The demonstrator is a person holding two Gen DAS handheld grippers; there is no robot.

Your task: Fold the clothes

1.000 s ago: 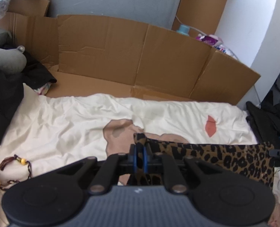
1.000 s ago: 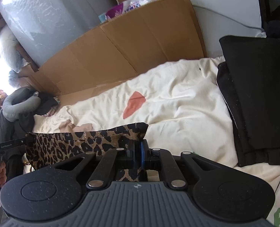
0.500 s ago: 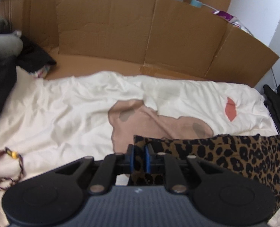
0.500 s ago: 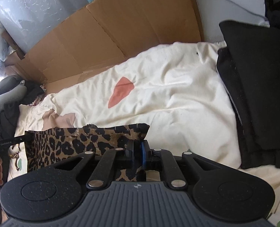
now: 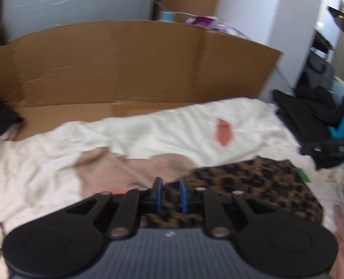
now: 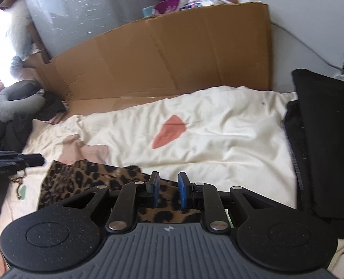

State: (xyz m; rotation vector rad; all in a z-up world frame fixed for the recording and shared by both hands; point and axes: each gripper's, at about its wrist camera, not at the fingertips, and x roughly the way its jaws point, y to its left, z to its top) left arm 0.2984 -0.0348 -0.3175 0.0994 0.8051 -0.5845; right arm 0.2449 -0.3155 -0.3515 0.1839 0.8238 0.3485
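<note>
Left gripper: jaws apart, just been opening, blue pads clear of the leopard-print garment that lay under and between them. Cloth flat on the cream bedsheet, spreading from the fingertips toward 3 o'clock in the left wrist view. Frame blurred there, so whether a pad grazed the fabric could not be told for sure.

Right gripper: jaws likewise parted, just been opening, with the same leopard-print garment under the pads and running out toward 9 o'clock. No pinch on the cloth seen.

Out from the tools: cream bedsheet rumpled, with a coral patch at 12 o'clock of the right gripper and a pale pink patch at 10 o'clock of the left one. Flattened cardboard propped behind the sheet at 12 o'clock in both views. Folded black clothes at 3 o'clock of the right gripper, on the sheet's edge. Grey neck pillow at 10 o'clock, near a dark heap.
</note>
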